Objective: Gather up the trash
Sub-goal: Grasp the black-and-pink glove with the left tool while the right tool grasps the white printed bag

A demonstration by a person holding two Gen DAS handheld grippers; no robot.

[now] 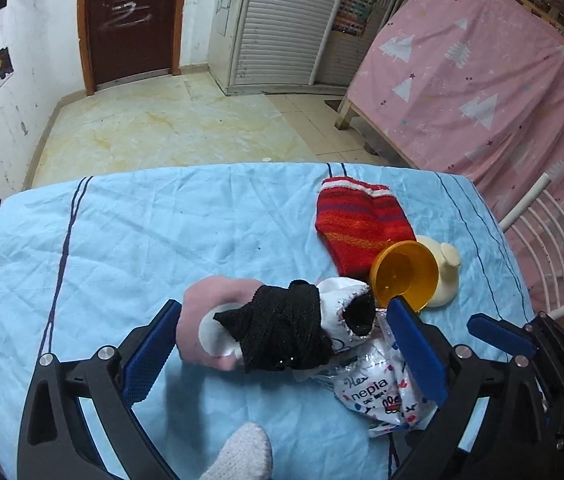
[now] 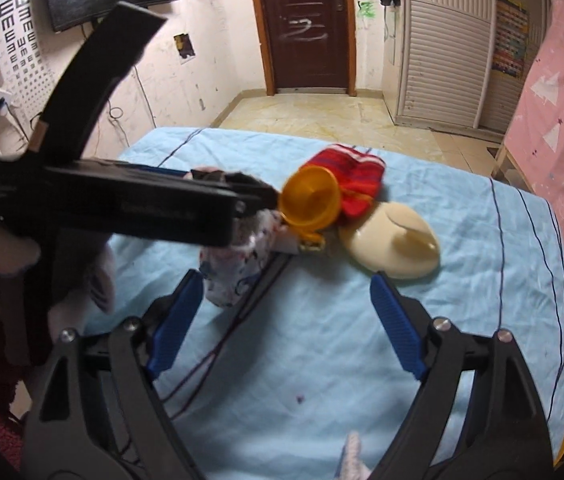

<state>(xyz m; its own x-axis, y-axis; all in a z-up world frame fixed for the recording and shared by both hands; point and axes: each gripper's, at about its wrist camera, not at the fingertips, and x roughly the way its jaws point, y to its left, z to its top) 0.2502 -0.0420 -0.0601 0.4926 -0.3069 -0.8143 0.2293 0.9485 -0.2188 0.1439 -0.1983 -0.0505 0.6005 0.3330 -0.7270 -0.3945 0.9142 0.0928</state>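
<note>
On the blue-clothed table (image 1: 162, 240) lies a heap: a pink cloth (image 1: 202, 312), a black fabric piece (image 1: 282, 328), a white sock with a black cuff (image 1: 346, 308) and a crinkled "nepia" tissue wrapper (image 1: 378, 396). My left gripper (image 1: 286, 344) is open, its blue pads either side of the heap. My right gripper (image 2: 286, 320) is open over bare cloth, just short of the printed wrapper (image 2: 238, 268) and the left gripper's body (image 2: 102, 200).
A red striped sock (image 1: 362, 224) (image 2: 358, 176), a tipped orange bowl (image 1: 406, 276) (image 2: 310, 200) and a cream lid (image 1: 446, 272) (image 2: 394, 244) lie at the right. A knitted white piece (image 1: 242, 456) sits at the near edge. A pink-covered bed (image 1: 482, 80) stands right.
</note>
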